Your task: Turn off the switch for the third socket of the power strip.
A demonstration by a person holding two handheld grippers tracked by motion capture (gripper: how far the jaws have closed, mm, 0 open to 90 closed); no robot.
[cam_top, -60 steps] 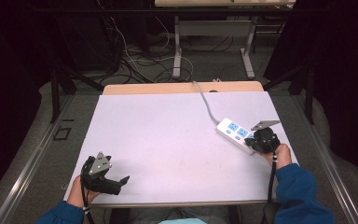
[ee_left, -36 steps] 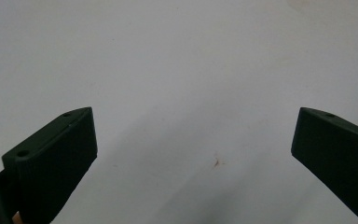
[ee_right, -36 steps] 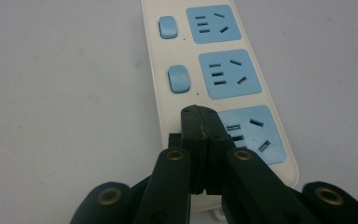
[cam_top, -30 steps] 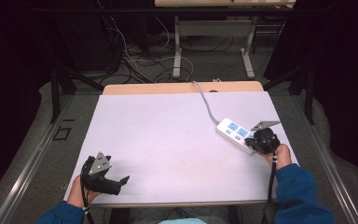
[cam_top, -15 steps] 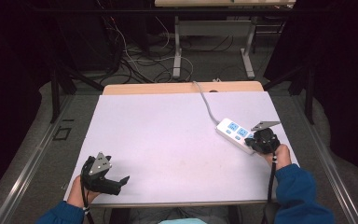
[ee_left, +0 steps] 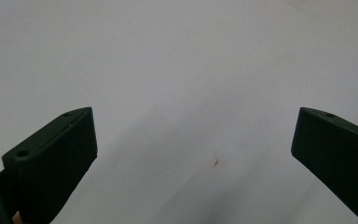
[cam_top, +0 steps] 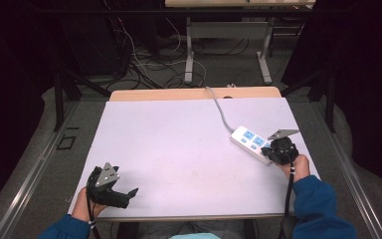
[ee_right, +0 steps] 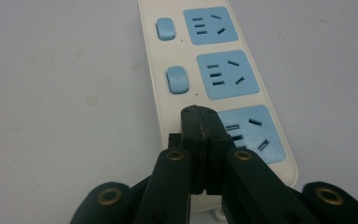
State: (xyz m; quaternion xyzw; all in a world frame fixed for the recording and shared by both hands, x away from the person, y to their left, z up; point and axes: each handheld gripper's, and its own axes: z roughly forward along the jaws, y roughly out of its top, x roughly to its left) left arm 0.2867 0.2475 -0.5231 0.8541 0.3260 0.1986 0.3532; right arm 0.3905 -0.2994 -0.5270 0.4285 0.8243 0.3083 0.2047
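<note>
A white power strip (cam_top: 249, 140) with three blue sockets lies at the right of the white table (cam_top: 179, 144). In the right gripper view the power strip (ee_right: 214, 70) runs away from me, with two blue switches showing beside the far sockets. My right gripper (ee_right: 199, 117) is shut with nothing between its jaws, and its tips sit on the strip beside the nearest socket, hiding what lies under them. From above, the right gripper (cam_top: 273, 149) is at the strip's near end. My left gripper (cam_top: 125, 195) is open over the table's near left corner. The left gripper (ee_left: 193, 135) has bare tabletop between its jaws.
A grey cable (cam_top: 219, 110) runs from the strip over the table's far edge, where a wooden board (cam_top: 194, 93) shows. Beyond are metal table legs (cam_top: 189, 45) and loose cables on the floor. The tabletop has a small brown speck (ee_left: 216, 162).
</note>
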